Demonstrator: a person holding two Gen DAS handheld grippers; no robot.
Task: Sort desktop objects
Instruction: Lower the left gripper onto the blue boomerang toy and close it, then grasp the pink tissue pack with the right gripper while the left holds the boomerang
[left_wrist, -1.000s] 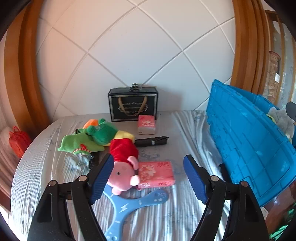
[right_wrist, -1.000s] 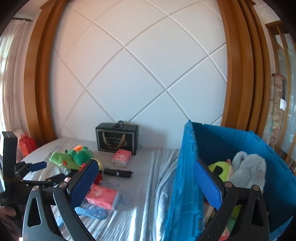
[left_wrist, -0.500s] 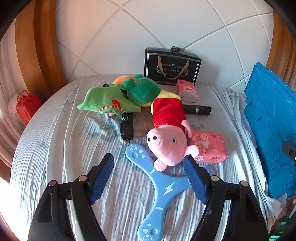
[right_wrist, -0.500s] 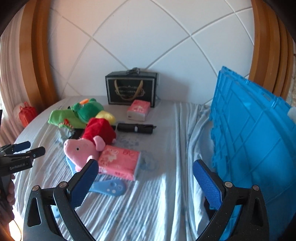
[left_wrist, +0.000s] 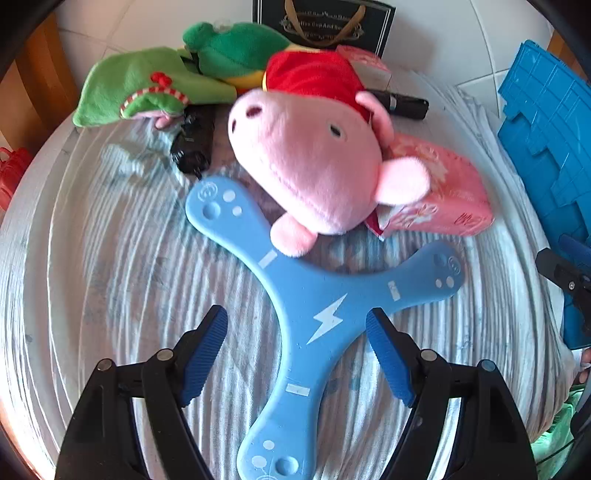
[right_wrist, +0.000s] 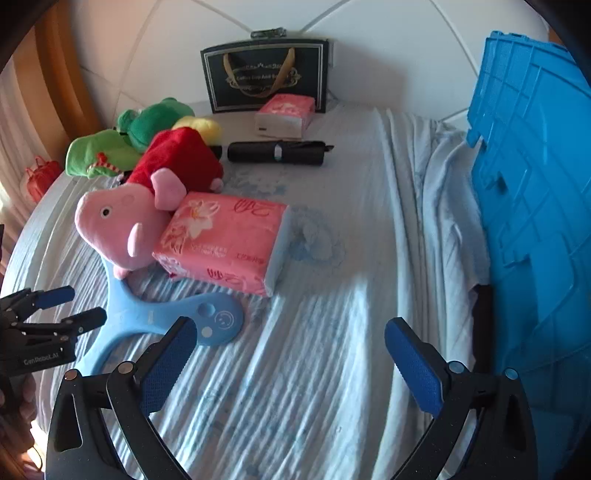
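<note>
A blue three-armed boomerang (left_wrist: 314, 314) lies on the striped cloth; my left gripper (left_wrist: 295, 350) is open, its fingers straddling the boomerang's near arm just above it. A pink pig plush in a red dress (left_wrist: 306, 166) rests on the boomerang's far arm, beside a pink tissue pack (left_wrist: 439, 195). In the right wrist view my right gripper (right_wrist: 291, 362) is open and empty over bare cloth, with the boomerang (right_wrist: 147, 317), pig (right_wrist: 122, 225) and tissue pack (right_wrist: 225, 240) ahead on the left. The left gripper (right_wrist: 62, 306) shows at that view's left edge.
A blue crate (right_wrist: 535, 203) stands at the right. A green plush (right_wrist: 122, 144), a black folded umbrella (right_wrist: 277, 152), a smaller tissue pack (right_wrist: 286, 114) and a black gift bag (right_wrist: 266, 75) lie further back. A black remote (left_wrist: 194, 144) lies beside the pig.
My left gripper has moved forward and down to the boomerang, which now lies between its fingers. My right gripper has dropped lower toward the cloth near the tissue pack.
</note>
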